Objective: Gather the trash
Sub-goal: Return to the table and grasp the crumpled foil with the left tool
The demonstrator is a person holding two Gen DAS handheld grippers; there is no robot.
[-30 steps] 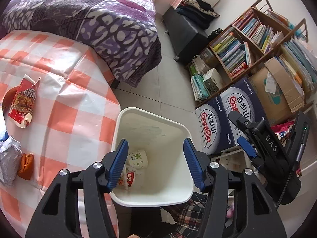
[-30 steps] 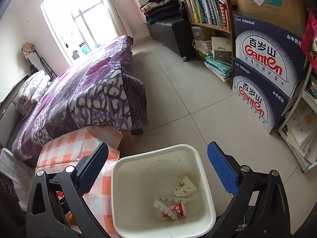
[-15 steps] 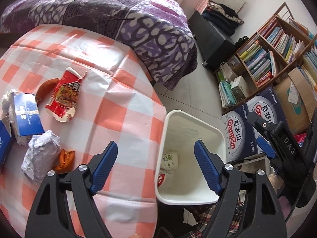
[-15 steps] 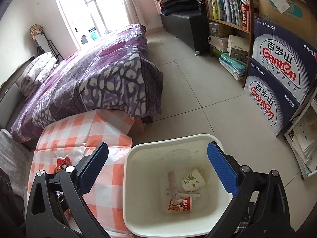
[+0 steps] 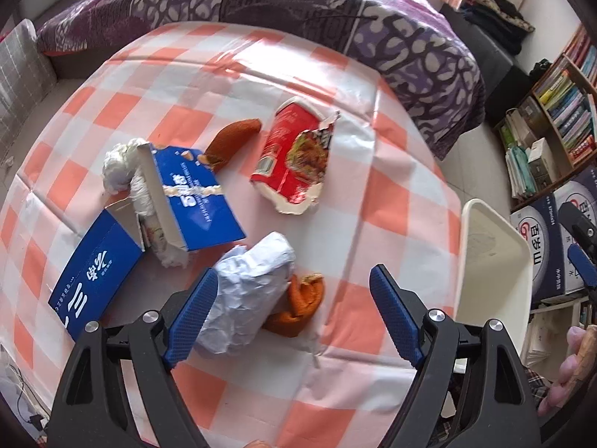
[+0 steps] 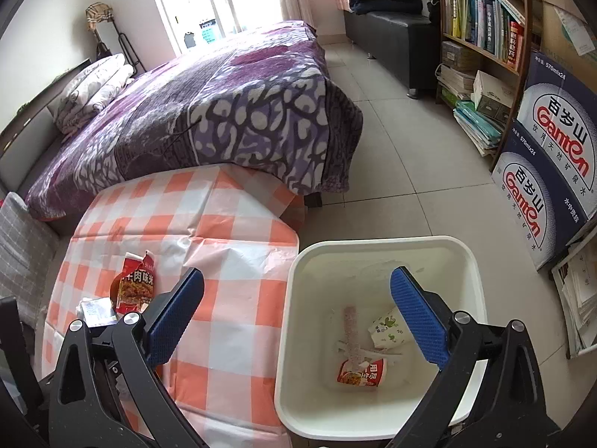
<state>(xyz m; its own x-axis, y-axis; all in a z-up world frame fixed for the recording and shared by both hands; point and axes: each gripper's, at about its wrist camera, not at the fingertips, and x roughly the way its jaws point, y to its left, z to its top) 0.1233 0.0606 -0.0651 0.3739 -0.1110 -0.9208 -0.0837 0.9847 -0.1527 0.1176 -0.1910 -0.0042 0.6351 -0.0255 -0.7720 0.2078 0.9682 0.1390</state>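
On checked tablecloth (image 5: 373, 194), left to right: torn blue carton (image 5: 112, 261) with white tissue (image 5: 119, 164); crumpled white paper (image 5: 250, 291) touching orange peel (image 5: 298, 306); red noodle cup (image 5: 294, 156), on its side. Left gripper (image 5: 294, 313): spread wide, empty, above paper and peel. White bin (image 6: 377, 254), beside table: holds paper cup (image 6: 388, 332) and red wrapper (image 6: 362, 373). Right gripper (image 6: 298, 321): spread wide, empty, over bin's left rim.

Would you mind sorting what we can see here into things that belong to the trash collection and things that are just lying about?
Part of the job:
- crumpled white paper
- orange peel
- torn red noodle cup
- blue cartons
- white bin
- left gripper, open
- right gripper, open

Just lying about:
- bed
- bookshelf
- water boxes
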